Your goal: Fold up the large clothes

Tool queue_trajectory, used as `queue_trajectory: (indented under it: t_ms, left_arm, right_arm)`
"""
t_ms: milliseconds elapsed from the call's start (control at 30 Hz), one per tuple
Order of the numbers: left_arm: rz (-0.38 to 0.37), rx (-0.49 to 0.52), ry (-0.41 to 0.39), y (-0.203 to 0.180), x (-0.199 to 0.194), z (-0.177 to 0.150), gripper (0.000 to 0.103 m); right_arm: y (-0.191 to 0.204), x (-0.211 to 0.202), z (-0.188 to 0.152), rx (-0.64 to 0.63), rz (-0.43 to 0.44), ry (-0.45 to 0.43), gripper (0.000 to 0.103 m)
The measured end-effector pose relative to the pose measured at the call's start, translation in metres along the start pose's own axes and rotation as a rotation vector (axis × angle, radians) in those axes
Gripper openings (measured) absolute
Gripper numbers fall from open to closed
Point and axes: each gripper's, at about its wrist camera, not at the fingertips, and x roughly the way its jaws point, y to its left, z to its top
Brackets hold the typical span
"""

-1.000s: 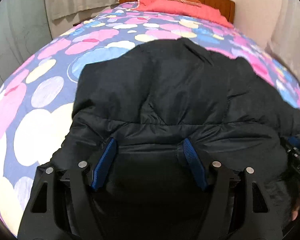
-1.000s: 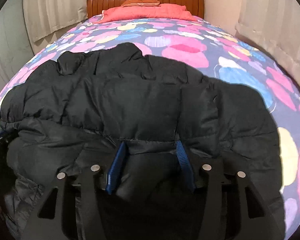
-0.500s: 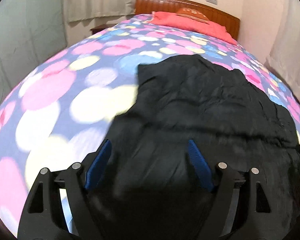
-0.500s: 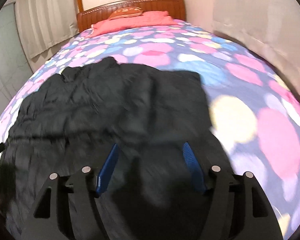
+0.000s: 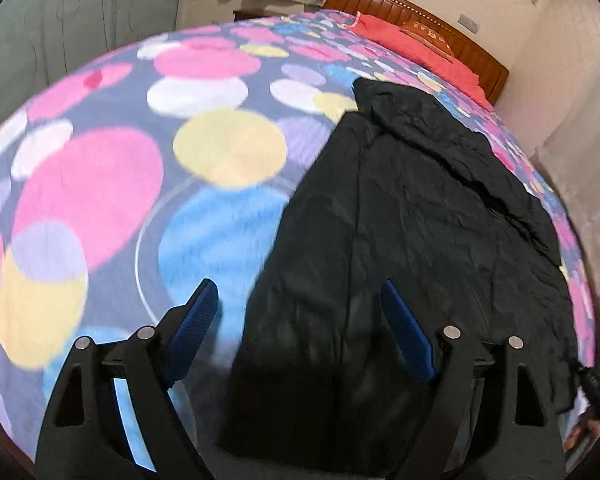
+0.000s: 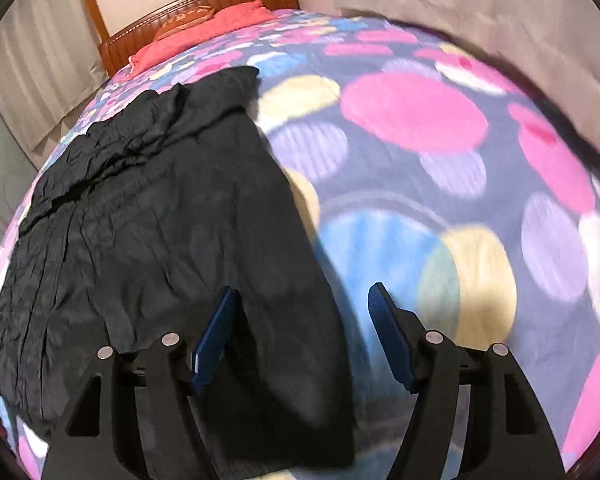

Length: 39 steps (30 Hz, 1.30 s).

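The black padded jacket (image 5: 412,240) lies spread flat on the bed (image 5: 100,184), its far end bunched toward the red pillows (image 5: 420,56) by the wooden headboard (image 6: 204,8). It seems laid out lengthwise so that each long side sits within reach of one tool, ready for a fold inward.

The left gripper (image 5: 300,312) hovers low over the jacket's left edge, fingers spread wide and holding nothing; one blue pad hangs over the spotted bedcover, the other over the dark cloth. The right gripper (image 6: 300,320) mirrors it at the right edge, likewise gaping and empty. Both tilt outward, away from each other. Whether either pad touches the fabric I cannot tell.
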Motion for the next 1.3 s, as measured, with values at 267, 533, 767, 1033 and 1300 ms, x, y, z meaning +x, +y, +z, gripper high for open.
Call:
queue_trajectory:
  t_ms: [267, 533, 767, 1033, 1300]
  left_arm:
    - [-0.021, -0.011, 0.060, -0.008, 0.009, -0.027, 0.084]
    - [0.015, -0.016, 0.028, -0.013, 0.006, -0.032, 0.071]
    - [0.008, -0.021, 0.021, -0.011, 0.003, -0.033, 0.063]
    - [-0.039, -0.051, 0.061, -0.006, 0.001, -0.036, 0.077]
    - [-0.105, -0.069, 0.043, -0.006, -0.005, -0.042, 0.030]
  right_arm:
    - [-0.010, 0.001, -0.020, 0.071, 0.058, 0.011, 0.072]
    - [0.009, -0.001, -0.032, 0.032, 0.088, 0.004, 0.045]
    - [0.010, -0.001, -0.032, 0.033, 0.103, 0.008, 0.036]
    - [0.007, -0.003, -0.036, 0.060, 0.104, 0.008, 0.056]
    - [0.015, -0.008, -0.040, 0.030, 0.120, 0.009, 0.030]
